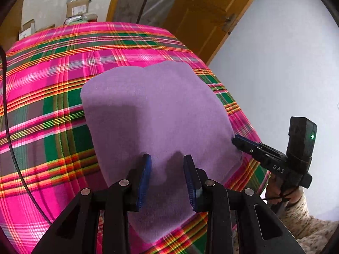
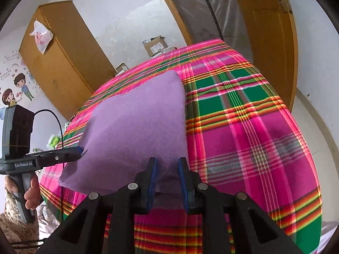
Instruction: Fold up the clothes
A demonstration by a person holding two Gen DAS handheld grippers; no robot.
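Lying on one plaid-covered bed (image 1: 53, 89): one purple cloth (image 1: 152, 110); left hand-held gripper (image 1: 167, 169) and right hand-held gripper (image 2: 167, 173) each stand parted, pinching nothing.

This is a bedroom in a home. A bed with a bright pink and green checked blanket (image 2: 243, 127) fills the middle. A wooden wardrobe (image 2: 63, 67) stands at the upper left, with cartoon stickers (image 2: 14, 91) on the wall beside it. A wooden door (image 2: 267, 42) is at the upper right. Cardboard boxes (image 1: 77, 7) sit behind the bed.
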